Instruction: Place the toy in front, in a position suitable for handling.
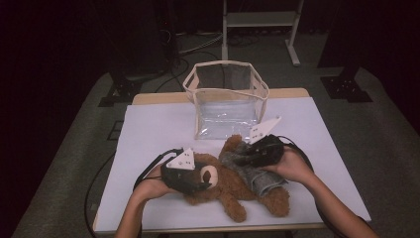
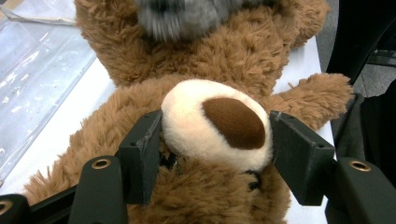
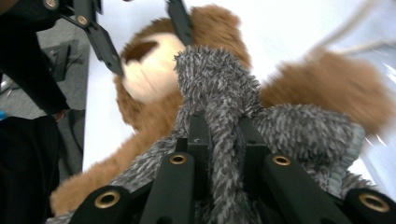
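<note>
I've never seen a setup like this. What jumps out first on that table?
A brown teddy bear lies at the near edge of the white table, with a hand-held gripper at each end. The left gripper clamps its cream muzzle, while the right gripper pinches the grey fuzzy garment on its body. Behind the bear stands an open clear bag with cream trim.

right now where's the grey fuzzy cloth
In the high view the grey fuzzy cloth lies over the teddy bear, right of centre below the clear bag, pinched by the right gripper.
</note>
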